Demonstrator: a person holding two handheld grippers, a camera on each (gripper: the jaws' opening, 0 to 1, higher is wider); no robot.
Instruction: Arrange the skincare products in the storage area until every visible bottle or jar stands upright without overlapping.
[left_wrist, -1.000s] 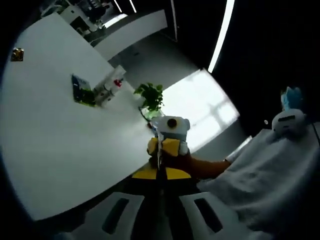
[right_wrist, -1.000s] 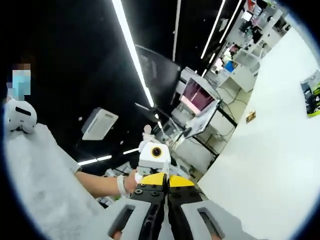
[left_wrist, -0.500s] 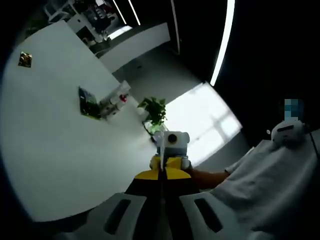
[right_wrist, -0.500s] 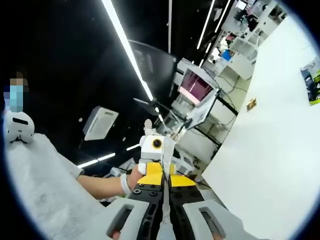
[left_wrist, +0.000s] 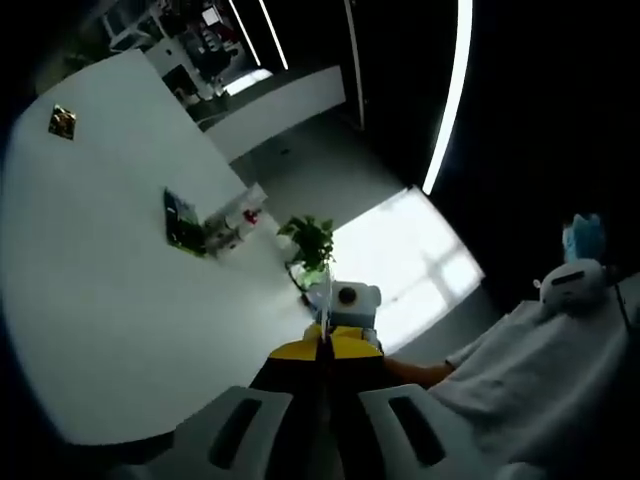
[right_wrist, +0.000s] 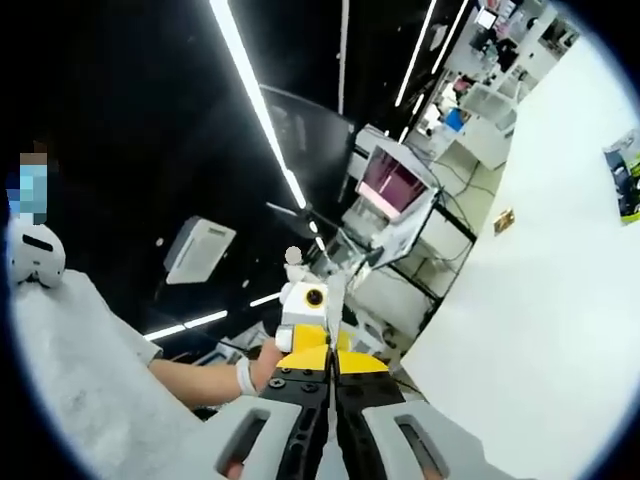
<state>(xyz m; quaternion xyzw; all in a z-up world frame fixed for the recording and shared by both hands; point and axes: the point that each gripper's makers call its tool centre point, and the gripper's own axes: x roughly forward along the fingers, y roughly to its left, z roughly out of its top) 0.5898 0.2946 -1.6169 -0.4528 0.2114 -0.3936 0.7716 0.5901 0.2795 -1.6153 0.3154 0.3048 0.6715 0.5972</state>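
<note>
Left gripper view: both grippers' jaws press together holding nothing, left gripper (left_wrist: 322, 365) and right gripper (right_wrist: 331, 375), with skincare bottles (left_wrist: 232, 215) far ahead-left near the white table's (left_wrist: 110, 320) edge, labels unreadable.

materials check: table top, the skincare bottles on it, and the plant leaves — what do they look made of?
Table: smooth white top, probably laminate or painted board; even, matte, no grain.

Skincare bottles: likely white plastic, one with a red spot that may be a cap; too small to be sure.

Plant: green leaves in a clump at the table edge; real or artificial can't be told.
</note>
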